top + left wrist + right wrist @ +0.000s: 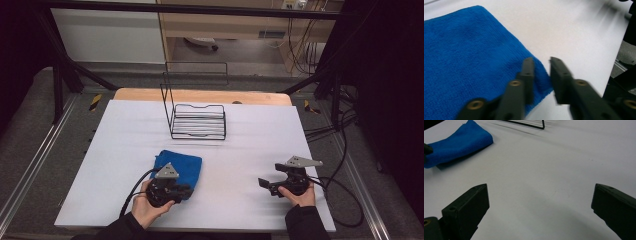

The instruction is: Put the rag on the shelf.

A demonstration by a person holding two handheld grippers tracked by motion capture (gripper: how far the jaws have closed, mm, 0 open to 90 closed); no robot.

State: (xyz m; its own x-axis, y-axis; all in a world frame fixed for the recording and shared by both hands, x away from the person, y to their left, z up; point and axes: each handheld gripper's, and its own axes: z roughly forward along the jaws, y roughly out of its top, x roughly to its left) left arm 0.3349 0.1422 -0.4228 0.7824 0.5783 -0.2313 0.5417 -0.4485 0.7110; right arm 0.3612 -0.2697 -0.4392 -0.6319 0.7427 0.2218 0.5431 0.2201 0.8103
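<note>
A black wire rack (197, 121) stands on the white table (260, 135) (far side, upright back).

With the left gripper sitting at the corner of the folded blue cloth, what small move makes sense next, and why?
Probably ease the left gripper slightly forward and close it on the corner of the folded blue terry cloth. Its jaws stand a little apart with the cloth's edge between them, not yet pinched. The right gripper waits wide open over the bare white table, and the black wire rack stands beyond.
</note>
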